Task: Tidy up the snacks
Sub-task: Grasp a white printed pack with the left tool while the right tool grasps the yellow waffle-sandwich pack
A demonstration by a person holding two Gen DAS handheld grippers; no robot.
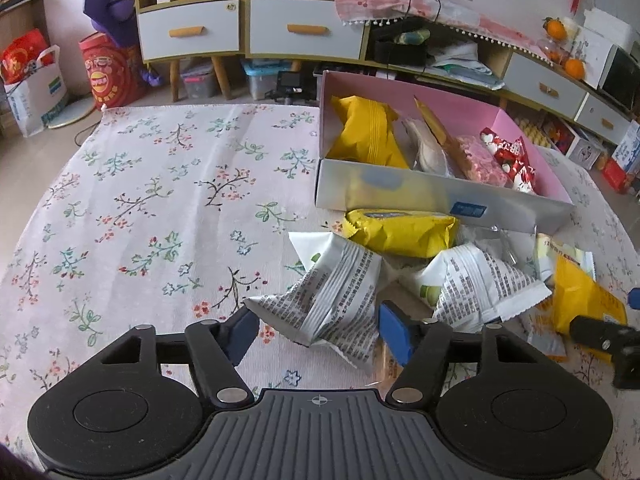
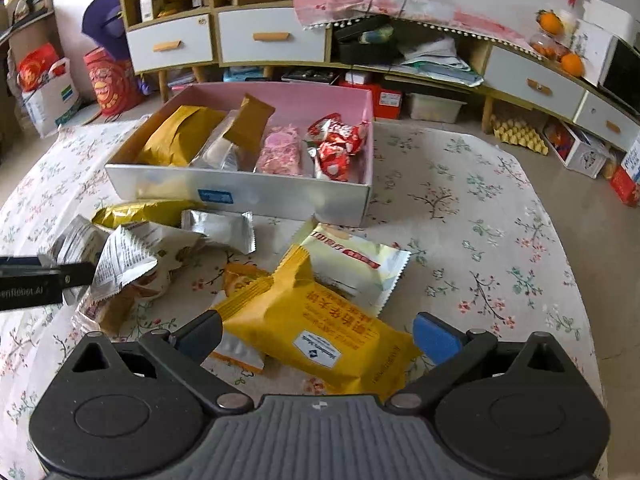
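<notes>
A box with a pink inside and a silver front wall point(image 1: 420, 196) point(image 2: 280, 200) stands on the floral cloth and holds yellow, pink and red snacks. Loose packets lie in front of it. My left gripper point(image 1: 319, 330) has a white printed packet point(image 1: 336, 296) between its blue pads, which touch the packet's two sides. My right gripper point(image 2: 318, 336) stands wide open around a yellow packet point(image 2: 320, 332) that lies flat on other wrappers. One left finger point(image 2: 74, 274) shows at the left edge of the right wrist view.
Near the box lie a second white packet point(image 1: 480, 284), a yellow packet point(image 1: 400, 232), a silver sachet point(image 2: 220, 228) and a pale foil packet point(image 2: 356, 268). A low cabinet with drawers point(image 1: 304, 28) runs behind the table. Bare cloth point(image 1: 140, 208) stretches left of the box.
</notes>
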